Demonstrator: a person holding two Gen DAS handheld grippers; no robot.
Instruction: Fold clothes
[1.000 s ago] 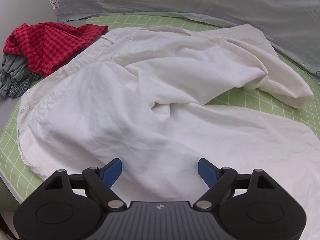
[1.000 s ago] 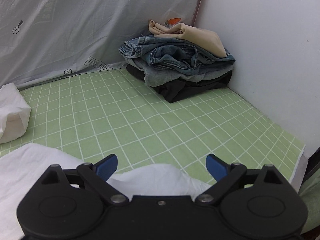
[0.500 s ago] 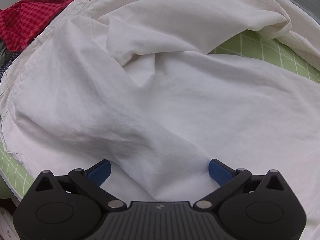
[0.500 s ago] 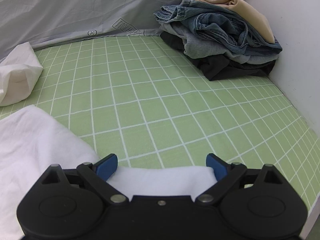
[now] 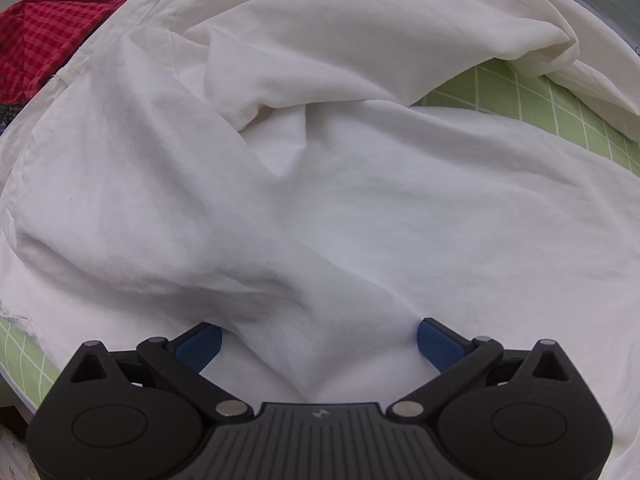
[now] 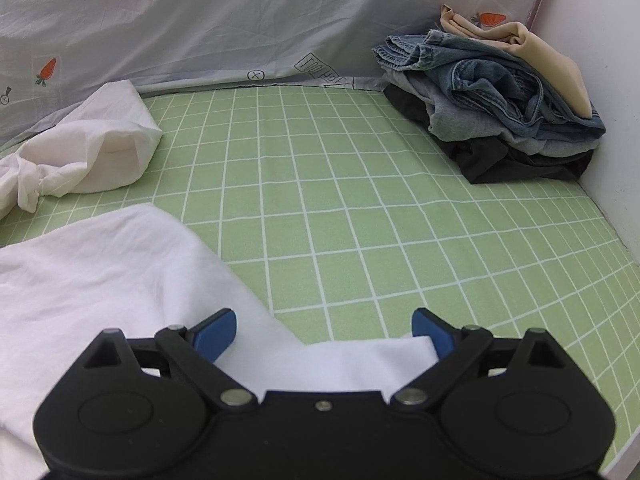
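Both grippers wide open over the rumpled white garment on the green grid sheet

Left wrist view, bottom of the frame: the left gripper [image 5: 319, 342] has its blue pads spread wide with a raised ridge of the white garment [image 5: 320, 168] running between them, nothing pinched. The cloth fills almost the whole frame, bunched into folds toward the top, with a red checked garment [image 5: 52, 44] peeking in at the upper left. Right wrist view: the right gripper [image 6: 324, 334] is just as wide open, a white hem edge [image 6: 340, 364] lying between the pads but not clamped. Past it is bare green grid sheet [image 6: 360, 208], a loose white leg end [image 6: 100, 148] at the left, then a folded pile of jeans and other clothes [image 6: 500, 108] in the upper right corner against the white wall [image 6: 600, 80], and a grey carrot-print sheet [image 6: 220, 28] across the top.
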